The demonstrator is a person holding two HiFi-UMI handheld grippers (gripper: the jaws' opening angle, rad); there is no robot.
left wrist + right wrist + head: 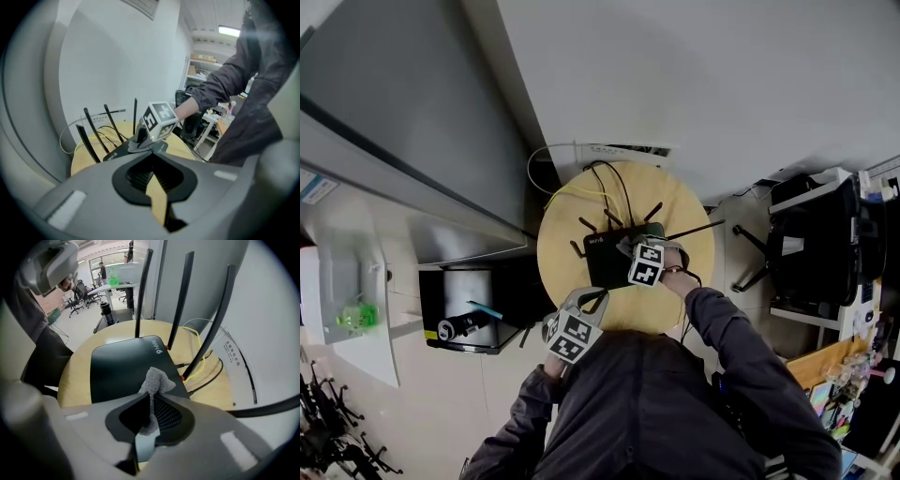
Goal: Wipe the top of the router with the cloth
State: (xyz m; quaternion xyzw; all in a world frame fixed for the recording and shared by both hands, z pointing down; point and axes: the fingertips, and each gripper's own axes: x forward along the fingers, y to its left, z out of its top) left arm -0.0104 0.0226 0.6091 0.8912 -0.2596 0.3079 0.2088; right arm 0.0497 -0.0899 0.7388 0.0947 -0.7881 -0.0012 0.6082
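A black router (607,259) with several upright antennas lies on a round wooden table (567,211). My right gripper (630,249) is shut on a grey cloth (156,379), and the cloth's bunched end rests on the router's top (122,371) near its back edge. In the left gripper view the cloth (135,141) shows under the right gripper's marker cube. My left gripper (592,298) hangs over the table's near edge, apart from the router (116,153). Its jaws stand shut with nothing in them (152,157).
Yellow and black cables (586,192) trail from the router's back toward the wall. Antennas (180,301) rise close to the right gripper. A black office chair (811,244) stands to the right and a black box (464,314) sits on the floor to the left.
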